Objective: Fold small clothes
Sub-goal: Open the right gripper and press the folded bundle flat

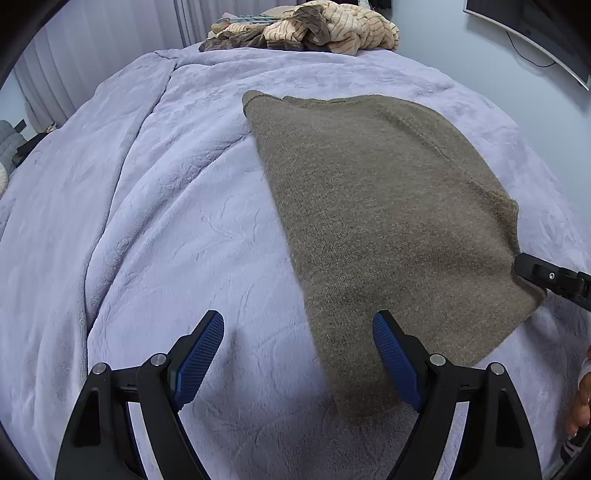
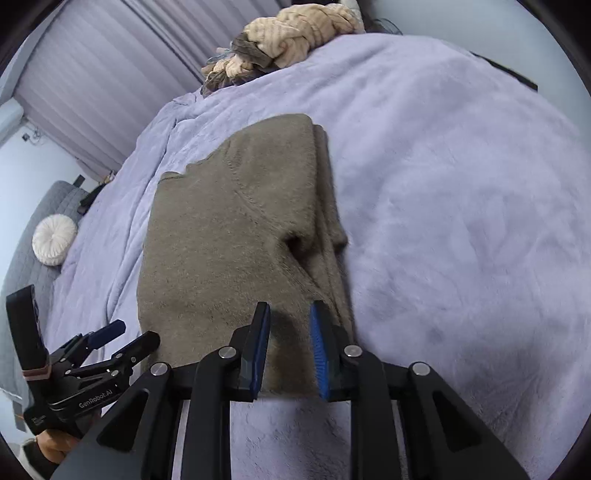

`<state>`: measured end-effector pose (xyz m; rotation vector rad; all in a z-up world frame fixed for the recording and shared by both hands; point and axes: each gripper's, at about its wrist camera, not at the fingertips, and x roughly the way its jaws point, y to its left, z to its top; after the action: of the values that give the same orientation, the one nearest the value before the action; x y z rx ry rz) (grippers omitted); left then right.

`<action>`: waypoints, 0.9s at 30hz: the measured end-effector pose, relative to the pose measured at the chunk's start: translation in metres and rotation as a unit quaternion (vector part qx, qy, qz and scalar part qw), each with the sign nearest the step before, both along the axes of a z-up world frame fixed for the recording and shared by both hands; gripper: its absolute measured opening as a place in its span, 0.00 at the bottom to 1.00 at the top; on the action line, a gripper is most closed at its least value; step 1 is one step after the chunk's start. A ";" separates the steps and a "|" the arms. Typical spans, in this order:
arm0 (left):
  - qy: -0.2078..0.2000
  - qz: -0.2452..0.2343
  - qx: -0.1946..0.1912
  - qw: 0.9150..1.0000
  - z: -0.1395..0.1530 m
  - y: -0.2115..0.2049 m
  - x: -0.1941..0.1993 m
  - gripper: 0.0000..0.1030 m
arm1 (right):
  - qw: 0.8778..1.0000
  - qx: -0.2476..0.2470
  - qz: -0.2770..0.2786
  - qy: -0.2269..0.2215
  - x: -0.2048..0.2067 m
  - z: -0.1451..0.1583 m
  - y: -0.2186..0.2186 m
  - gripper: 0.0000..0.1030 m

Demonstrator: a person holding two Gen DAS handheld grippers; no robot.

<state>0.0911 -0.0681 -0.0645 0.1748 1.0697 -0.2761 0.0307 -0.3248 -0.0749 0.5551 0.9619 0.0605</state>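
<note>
My olive knit sweater (image 1: 388, 221) lies on the lilac blanket (image 1: 166, 221), filling the centre and right of the left wrist view, and I judge it partly folded: one side looks turned in along its right edge in the right wrist view, while the cross folds remain. My left gripper (image 1: 299, 354) hangs wide apart and empty over the near hem. My right gripper (image 2: 290, 347) has its jaws narrowed, a gap still showing, with cloth behind them; I cannot tell whether they pinch any. More crumpled clothes (image 1: 306, 27) wait at the top of the frame. The sweater's underside and tucked sleeve are hidden.
</note>
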 end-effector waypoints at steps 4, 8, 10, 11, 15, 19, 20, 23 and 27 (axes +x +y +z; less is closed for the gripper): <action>-0.002 0.001 -0.001 1.000 -0.002 0.001 -0.002 0.82 | 1.000 0.029 -0.003 -0.003 -0.015 -0.003 -0.015 0.15; 0.001 0.007 -0.005 1.000 -0.001 0.002 -0.002 0.82 | 1.000 0.018 0.003 0.000 -0.018 -0.004 -0.010 0.17; 0.002 0.008 -0.004 1.000 -0.001 0.002 -0.003 0.82 | 1.000 0.022 0.000 0.000 -0.018 -0.004 -0.010 0.19; 0.002 0.008 -0.003 1.000 -0.001 0.002 -0.003 0.82 | 1.000 0.021 0.001 0.001 -0.016 -0.002 -0.009 0.19; 0.002 0.009 -0.004 1.000 -0.001 0.002 -0.003 0.82 | 1.000 0.025 0.002 0.003 -0.016 -0.002 -0.010 0.19; 0.006 0.010 -0.008 1.000 -0.001 0.003 -0.002 0.82 | 0.999 0.043 -0.005 0.002 -0.018 -0.004 -0.014 0.19; 0.007 0.010 -0.009 1.000 -0.001 0.003 -0.002 0.82 | 0.999 0.044 -0.006 0.002 -0.018 -0.004 -0.014 0.19; 0.009 0.009 -0.012 1.000 -0.001 0.005 -0.001 0.82 | 0.999 0.043 -0.011 -0.005 -0.021 0.002 -0.015 0.22; 0.009 0.022 -0.032 0.999 0.003 0.016 0.002 0.82 | 0.999 0.031 -0.025 -0.019 -0.028 0.011 -0.023 0.47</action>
<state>0.0933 -0.0519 -0.0613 0.0901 1.0804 -0.2722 0.0030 -0.3476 -0.0635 0.6319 0.9113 0.0558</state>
